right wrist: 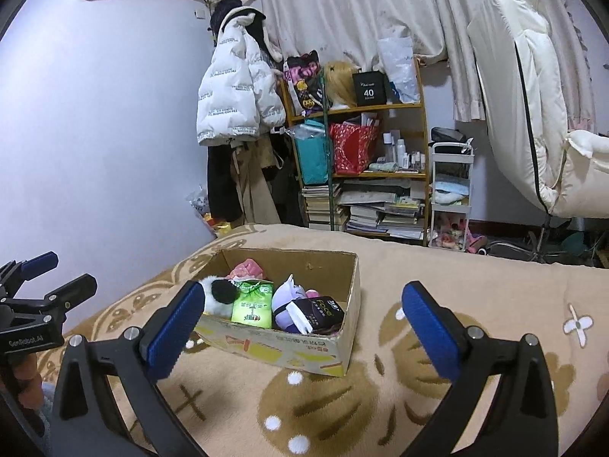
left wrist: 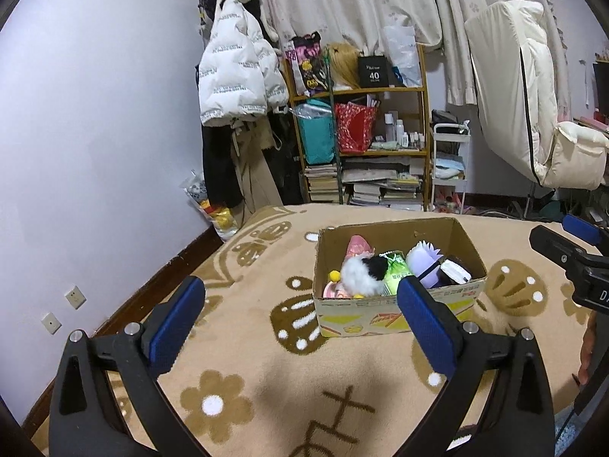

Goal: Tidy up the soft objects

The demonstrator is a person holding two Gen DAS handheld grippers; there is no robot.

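A cardboard box [left wrist: 399, 314] stands on the tan patterned blanket [left wrist: 266, 361]; it also shows in the right wrist view [right wrist: 304, 352]. It holds a black-and-white plush [left wrist: 361, 272], a green packet [right wrist: 253, 306], a purple-and-white plush [right wrist: 285, 299], a pink item [left wrist: 357, 245] and a dark pack [right wrist: 323, 310]. My left gripper [left wrist: 300, 312] is open and empty, just in front of the box. My right gripper [right wrist: 304, 316] is open and empty, facing the box from its near side.
A blue-grey wall [left wrist: 95, 133] runs along the left. Behind the bed are a coat rack with a white puffer jacket [left wrist: 236, 76], a cluttered wooden shelf [left wrist: 361, 133], a small white cart [left wrist: 449, 167] and a white chair [left wrist: 533, 114].
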